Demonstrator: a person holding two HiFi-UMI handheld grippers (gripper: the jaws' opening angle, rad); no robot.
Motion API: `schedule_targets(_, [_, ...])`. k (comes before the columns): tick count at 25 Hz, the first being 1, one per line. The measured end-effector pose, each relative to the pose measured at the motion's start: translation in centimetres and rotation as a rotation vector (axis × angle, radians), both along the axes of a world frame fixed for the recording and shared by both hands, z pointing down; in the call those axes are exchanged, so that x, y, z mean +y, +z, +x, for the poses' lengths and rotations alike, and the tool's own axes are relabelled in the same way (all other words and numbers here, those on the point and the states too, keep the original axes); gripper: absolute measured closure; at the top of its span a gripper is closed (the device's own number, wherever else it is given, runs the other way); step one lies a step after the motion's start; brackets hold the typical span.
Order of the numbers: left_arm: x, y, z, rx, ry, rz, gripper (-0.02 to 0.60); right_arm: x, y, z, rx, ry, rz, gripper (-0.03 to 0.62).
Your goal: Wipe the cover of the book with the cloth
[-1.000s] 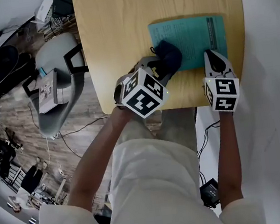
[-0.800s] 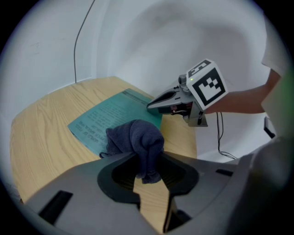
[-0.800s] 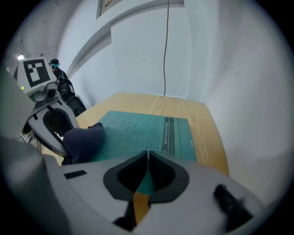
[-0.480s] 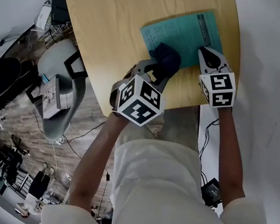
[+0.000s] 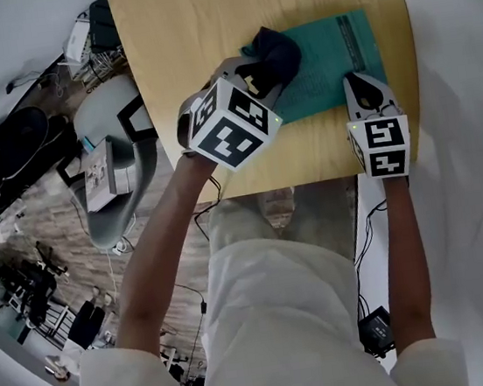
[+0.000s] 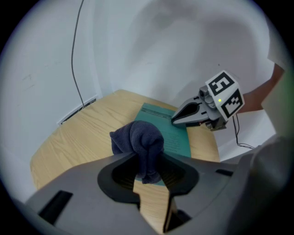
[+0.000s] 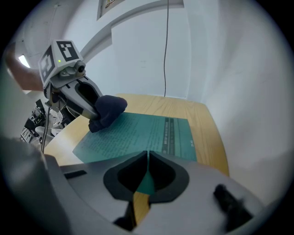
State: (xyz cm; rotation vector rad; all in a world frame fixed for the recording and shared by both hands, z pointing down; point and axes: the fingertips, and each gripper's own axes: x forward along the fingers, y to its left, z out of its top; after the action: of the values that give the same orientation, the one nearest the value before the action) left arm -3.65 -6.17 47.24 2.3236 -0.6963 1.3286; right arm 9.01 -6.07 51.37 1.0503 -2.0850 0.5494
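Wiping looked partway: left gripper [image 5: 255, 77] pinched cloth [image 5: 276, 51] on book [image 5: 331, 65] corner; right gripper [image 5: 361, 85], jaws pressed together, pinned the near edge; cover toward it probably left.

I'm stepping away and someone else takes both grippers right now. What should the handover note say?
The left gripper is shut on the dark blue cloth, which sits on the far left corner of the teal book.
The right gripper is empty with its jaws together. Its tips rest on the book's near right corner, apparently pinning it.
The book lies flat toward the right side of the wooden table.
Done: the cloth is gripped and on the cover. How much is already wiped cannot be told.
Left: sweep the cloth over the rest of the cover while holding the book down.
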Motion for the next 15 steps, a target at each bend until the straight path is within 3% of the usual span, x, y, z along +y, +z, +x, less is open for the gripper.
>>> schedule_targets(8, [-3.7, 1.4, -0.8, -0.03, 0.027, 0.001, 0.448, -0.1, -0.4, -0.3, 0.002, -0.004, 0.0, 0.559])
schedule_targets(15, [-3.7, 1.9, 1.1, -0.028, 0.077, 0.009, 0.448, -0.2, -0.2, -0.2, -0.018, 0.012, -0.006, 0.559])
